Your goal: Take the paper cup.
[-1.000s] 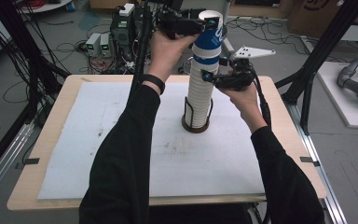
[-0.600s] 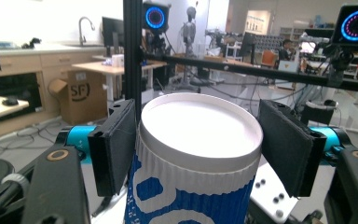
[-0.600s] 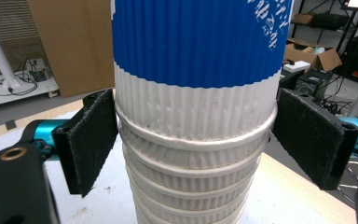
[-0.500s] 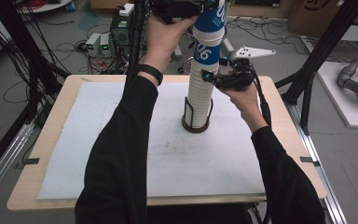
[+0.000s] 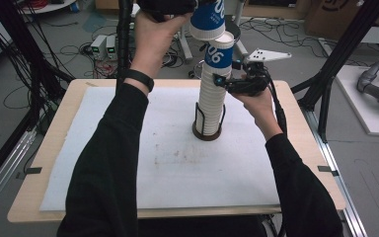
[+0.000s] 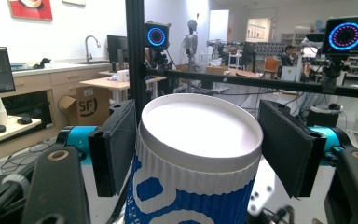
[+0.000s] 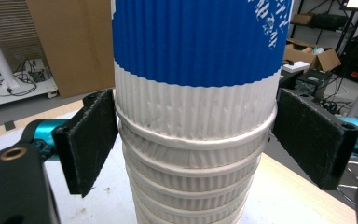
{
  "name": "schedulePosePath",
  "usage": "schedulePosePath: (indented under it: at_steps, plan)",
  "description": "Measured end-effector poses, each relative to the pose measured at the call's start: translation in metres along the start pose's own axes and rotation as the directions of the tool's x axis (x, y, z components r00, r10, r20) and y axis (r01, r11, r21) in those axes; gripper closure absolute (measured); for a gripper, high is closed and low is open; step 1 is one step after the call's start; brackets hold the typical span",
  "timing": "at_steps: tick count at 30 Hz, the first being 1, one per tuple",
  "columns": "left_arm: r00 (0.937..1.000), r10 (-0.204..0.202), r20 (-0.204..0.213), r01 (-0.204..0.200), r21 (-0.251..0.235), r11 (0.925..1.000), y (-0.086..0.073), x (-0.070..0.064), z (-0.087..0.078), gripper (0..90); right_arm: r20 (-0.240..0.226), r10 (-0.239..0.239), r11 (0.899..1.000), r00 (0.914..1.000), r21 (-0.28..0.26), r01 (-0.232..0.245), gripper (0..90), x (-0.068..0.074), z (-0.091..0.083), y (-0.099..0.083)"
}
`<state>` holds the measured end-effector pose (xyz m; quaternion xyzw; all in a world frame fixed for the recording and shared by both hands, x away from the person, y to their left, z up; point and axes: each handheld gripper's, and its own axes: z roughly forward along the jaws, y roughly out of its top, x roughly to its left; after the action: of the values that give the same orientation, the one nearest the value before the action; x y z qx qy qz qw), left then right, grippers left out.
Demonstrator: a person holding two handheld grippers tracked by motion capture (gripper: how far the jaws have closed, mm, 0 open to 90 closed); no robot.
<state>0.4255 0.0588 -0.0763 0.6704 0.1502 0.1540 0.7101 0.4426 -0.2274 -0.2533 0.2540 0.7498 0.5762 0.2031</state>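
Observation:
A tall stack of upturned white ribbed paper cups (image 5: 211,103) stands in a black wire holder (image 5: 208,130) on the white mat. Its top cup (image 5: 220,53) has a blue band. My right gripper (image 5: 219,80) is shut on the stack just below that blue cup, its pads (image 7: 91,140) pressing both sides of the stack (image 7: 193,154). Another blue-and-white cup (image 5: 208,19) hangs above and slightly left of the stack, free of it. My left gripper (image 5: 202,6) is shut on that cup (image 6: 198,126), one pad (image 6: 114,144) on each side near its base.
The white mat (image 5: 128,148) covers most of the wooden table (image 5: 59,118). Black frame posts (image 5: 335,64) stand at the right, and cables and boxes lie on the floor beyond the far edge. A white platform with a grey object (image 5: 377,91) sits at the right.
My left gripper has risen with the uppermost cup, pulling it off the stack until it hangs free. The right gripper has stayed on the stack.

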Motion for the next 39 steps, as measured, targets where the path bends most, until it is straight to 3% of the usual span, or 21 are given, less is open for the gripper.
schedulePosePath:
  at_steps: [8, 20, 24, 39]
  plan:
    - [0.9999, 0.012, 0.004, -0.012, 0.018, 0.9998, -0.007, -0.01, -0.03, 30.1, 0.0, 0.002, 1.0, 1.0, 0.008, -0.002, 14.7, 0.0, -0.001, 0.0]
    - [0.9999, 0.001, 0.011, -0.002, 0.046, 0.9989, -0.039, -0.022, -0.067, 30.2, 0.017, -0.021, 1.0, 0.9996, 0.021, 0.021, 15.1, 0.003, -0.003, 0.001]
    - [0.9999, 0.006, 0.009, -0.007, 0.065, 0.9979, -0.049, -0.026, -0.073, 30.1, 0.017, -0.023, 1.0, 0.9996, 0.017, 0.023, 15.2, 0.003, -0.003, 0.002]
    - [0.9985, -0.04, 0.038, 0.034, 0.134, 0.9904, -0.1, -0.035, -0.084, 30.1, 0.013, -0.016, 1.0, 0.9998, 0.017, 0.016, 15.0, 0.003, -0.009, 0.003]
